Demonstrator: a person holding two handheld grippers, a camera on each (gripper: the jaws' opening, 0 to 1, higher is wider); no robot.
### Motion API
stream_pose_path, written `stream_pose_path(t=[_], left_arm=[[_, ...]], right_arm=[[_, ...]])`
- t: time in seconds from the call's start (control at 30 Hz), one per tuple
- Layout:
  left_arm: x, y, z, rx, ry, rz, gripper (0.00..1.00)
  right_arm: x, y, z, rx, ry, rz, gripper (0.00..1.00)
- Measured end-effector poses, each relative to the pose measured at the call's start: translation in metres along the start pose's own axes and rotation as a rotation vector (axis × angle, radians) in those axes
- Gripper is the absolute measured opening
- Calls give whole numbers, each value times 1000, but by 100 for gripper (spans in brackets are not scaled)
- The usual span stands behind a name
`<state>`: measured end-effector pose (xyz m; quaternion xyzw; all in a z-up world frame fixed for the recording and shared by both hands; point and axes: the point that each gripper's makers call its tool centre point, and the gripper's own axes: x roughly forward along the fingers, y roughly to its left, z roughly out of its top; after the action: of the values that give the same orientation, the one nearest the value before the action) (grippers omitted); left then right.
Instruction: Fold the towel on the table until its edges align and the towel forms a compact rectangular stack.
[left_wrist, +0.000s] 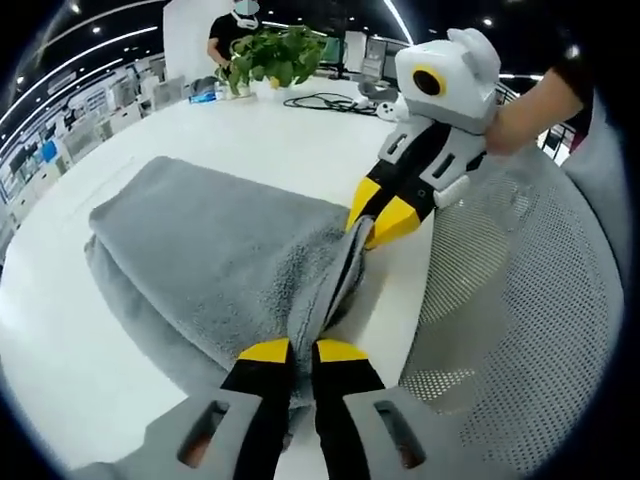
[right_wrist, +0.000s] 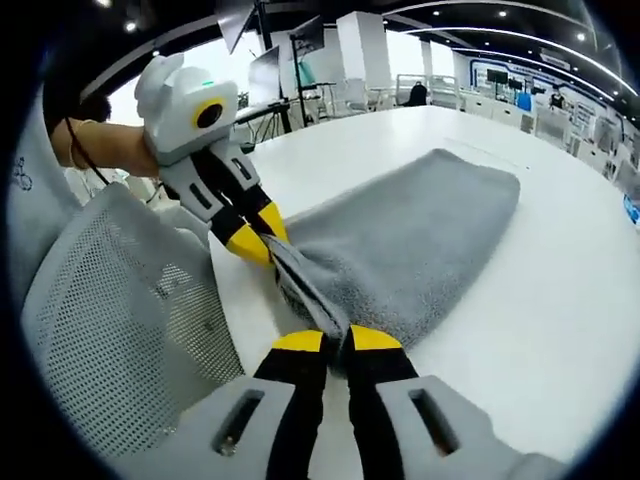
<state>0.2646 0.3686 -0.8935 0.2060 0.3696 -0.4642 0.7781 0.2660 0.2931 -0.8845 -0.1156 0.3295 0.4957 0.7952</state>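
Observation:
A grey towel lies folded over on the white table, seen also as the towel in the right gripper view. My left gripper is shut on the towel's near edge, its yellow-tipped jaws pinching the cloth. My right gripper comes in from the right and is shut on the same edge farther along. In the right gripper view, my right gripper pinches the edge, and the left gripper holds it beyond. The edge runs taut between both.
A white mesh chair back stands close by the table's edge, seen also as the chair. A potted plant, cables and a person stand at the table's far end. A hand holds the right gripper.

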Motion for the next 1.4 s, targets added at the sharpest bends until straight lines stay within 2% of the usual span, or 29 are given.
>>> stream_pose_path(t=[0.03,0.07,0.33,0.57,0.87,1.0,1.2,1.27,1.4], left_arm=[[-3,-2,1,-4,-4,-5,7],[-5,-3,2,-6,-9,-6,7],[-19,-7,8,-12,-32,-3,7],[-40,-2,20,34,-74,83,7],[-64,-1,35,48,-113,104,7],[-76,0,46,51,-150,141,7],[-85,-11,49,35,-172,143,7],[-88,-15,49,29,-184,147,7],[-91,-30,44,31,-172,123,7]], right_arm=[[-3,1,2,46,-13,4,5],[-4,2,3,54,-18,8,5],[-16,12,16,43,-37,35,5],[-25,21,30,15,-34,88,5],[-43,27,56,50,-82,125,5],[-52,31,65,52,-96,137,5],[-63,37,71,85,-120,154,5],[-66,42,69,105,-123,166,5],[-69,54,60,114,-105,190,5]])
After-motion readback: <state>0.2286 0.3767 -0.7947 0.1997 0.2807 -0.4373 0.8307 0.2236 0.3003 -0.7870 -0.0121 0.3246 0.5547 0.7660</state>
